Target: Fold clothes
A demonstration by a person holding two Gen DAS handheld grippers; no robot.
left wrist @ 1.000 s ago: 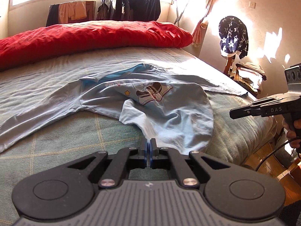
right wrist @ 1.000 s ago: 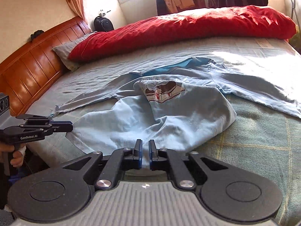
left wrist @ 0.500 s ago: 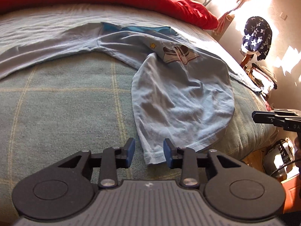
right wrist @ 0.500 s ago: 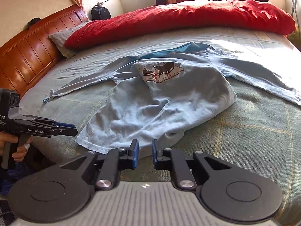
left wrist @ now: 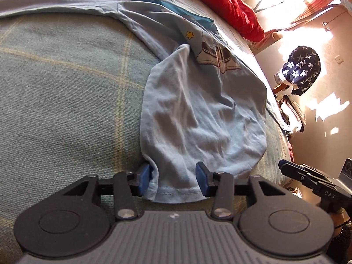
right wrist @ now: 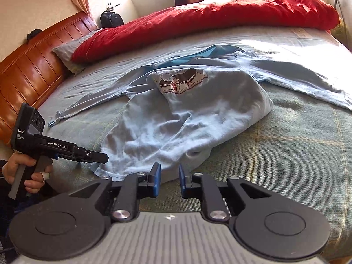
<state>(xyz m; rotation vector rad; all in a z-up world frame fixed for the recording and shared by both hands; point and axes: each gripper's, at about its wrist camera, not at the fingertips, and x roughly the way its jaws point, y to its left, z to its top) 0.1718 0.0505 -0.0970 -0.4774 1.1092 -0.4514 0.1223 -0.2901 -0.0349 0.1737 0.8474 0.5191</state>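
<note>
Left wrist view: the left gripper [left wrist: 173,181], jaws parted, straddles the hem corner of the light-blue shirt [left wrist: 204,118] at the bed's [left wrist: 66,92] near edge. Right wrist view: the right gripper [right wrist: 169,180] has just been opening; nothing lies between its fingers; the shirt's long axis runs from near edge toward the red quilt [right wrist: 209,19].

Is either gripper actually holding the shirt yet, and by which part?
Neither. The left gripper is open, straddling the hem of the light blue shirt unclamped; the right gripper is open short of the shirt's edge.
</note>
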